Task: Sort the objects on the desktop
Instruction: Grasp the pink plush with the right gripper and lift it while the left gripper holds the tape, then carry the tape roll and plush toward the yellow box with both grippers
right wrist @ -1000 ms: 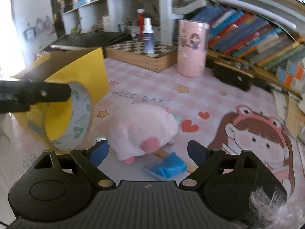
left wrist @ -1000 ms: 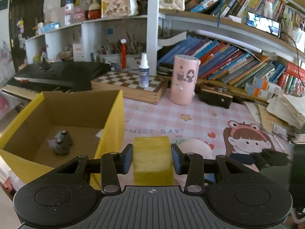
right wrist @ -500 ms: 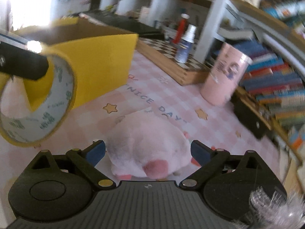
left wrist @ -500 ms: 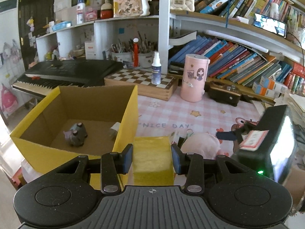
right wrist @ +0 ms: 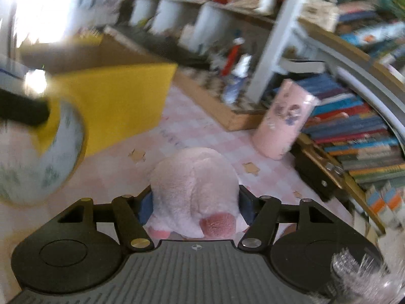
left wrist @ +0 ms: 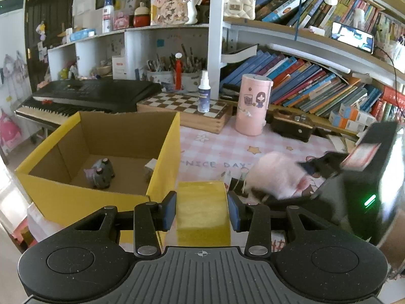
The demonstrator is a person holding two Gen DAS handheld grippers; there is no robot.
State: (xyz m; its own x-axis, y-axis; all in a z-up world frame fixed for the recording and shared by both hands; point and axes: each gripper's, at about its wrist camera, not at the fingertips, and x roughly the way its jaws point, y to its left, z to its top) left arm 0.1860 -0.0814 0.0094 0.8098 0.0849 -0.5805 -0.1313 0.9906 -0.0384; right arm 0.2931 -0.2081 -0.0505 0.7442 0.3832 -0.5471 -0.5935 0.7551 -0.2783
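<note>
My left gripper point(left wrist: 202, 210) is shut on a yellow tape roll point(left wrist: 202, 215), held just right of the front corner of the yellow cardboard box point(left wrist: 76, 197). A grey toy point(left wrist: 101, 174) and a small white item point(left wrist: 151, 164) lie inside the box. In the right wrist view the tape roll point(right wrist: 50, 152) is blurred at the left, in front of the box point(right wrist: 114, 106). The jaws of my right gripper point(right wrist: 196, 206) are closing, and their blue pads touch both sides of a pink plush toy point(right wrist: 195, 177) on the pink checked mat. The plush point(left wrist: 276, 174) also shows in the left wrist view.
A pink cylinder tin point(left wrist: 253, 106), a chessboard box point(left wrist: 184, 111) with a spray bottle point(left wrist: 203, 93) on it and a dark brown case point(left wrist: 291, 124) stand along the back. A piano keyboard point(left wrist: 88, 96) lies behind the box. Leaning books point(left wrist: 316, 88) fill the shelf.
The right gripper rolled, moved forward over the pink plush and narrowed its jaws around it. The left gripper kept hold of the tape roll and shifted slightly beside the box.
</note>
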